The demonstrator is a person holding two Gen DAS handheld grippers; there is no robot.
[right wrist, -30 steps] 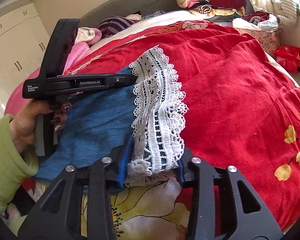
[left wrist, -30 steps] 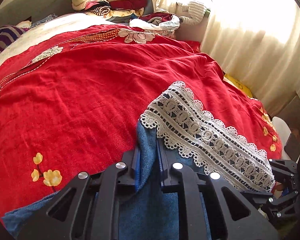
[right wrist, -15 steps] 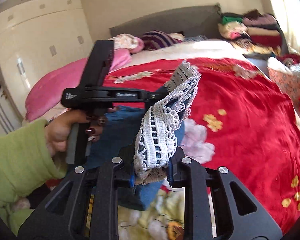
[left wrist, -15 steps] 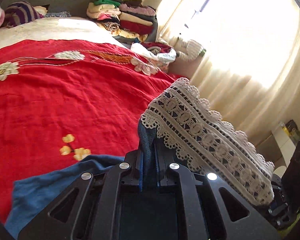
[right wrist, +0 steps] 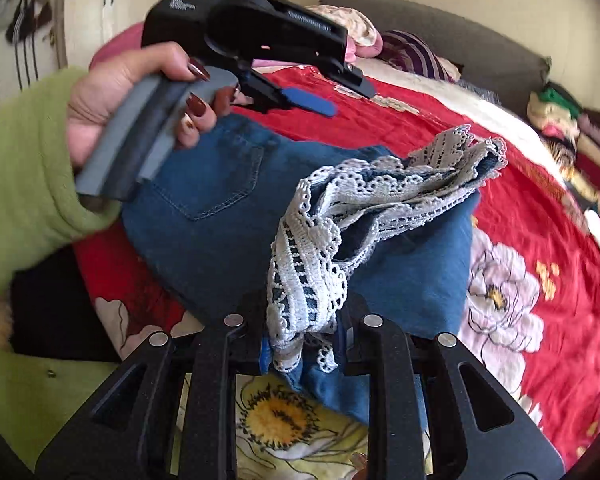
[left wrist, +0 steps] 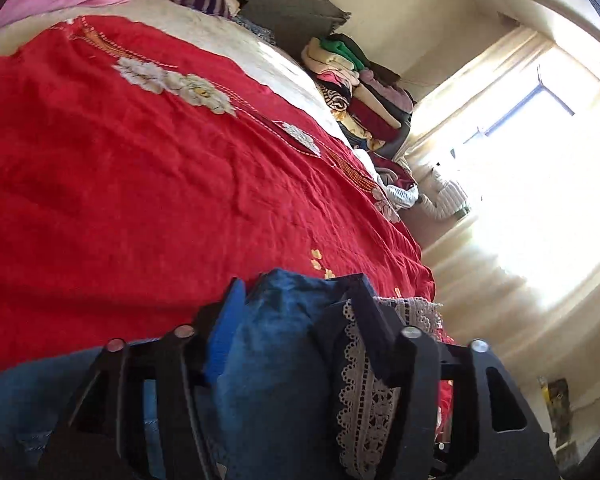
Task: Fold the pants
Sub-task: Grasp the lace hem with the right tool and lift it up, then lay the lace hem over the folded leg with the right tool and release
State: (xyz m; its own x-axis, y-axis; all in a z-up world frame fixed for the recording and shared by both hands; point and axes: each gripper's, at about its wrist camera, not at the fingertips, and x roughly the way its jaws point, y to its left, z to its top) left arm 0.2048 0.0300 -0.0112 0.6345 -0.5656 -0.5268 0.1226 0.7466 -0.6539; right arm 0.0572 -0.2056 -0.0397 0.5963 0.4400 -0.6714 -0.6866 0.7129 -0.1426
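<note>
From the left wrist we see the left gripper [left wrist: 296, 300] with its jaws just spread apart, blue denim pants [left wrist: 272, 360] lying loose between them on the red bedspread [left wrist: 140, 168]; the lace hem [left wrist: 364, 392] drapes under the right-hand finger. From the right wrist, the right gripper [right wrist: 304, 332] is clamped narrowly on the bunched lace hem [right wrist: 312, 272] (folded over the pants' seat). The left gripper [right wrist: 324, 96], held by a hand [right wrist: 112, 100] in a green sleeve [right wrist: 24, 152], hovers above the pants [right wrist: 220, 208], clear of them.
</note>
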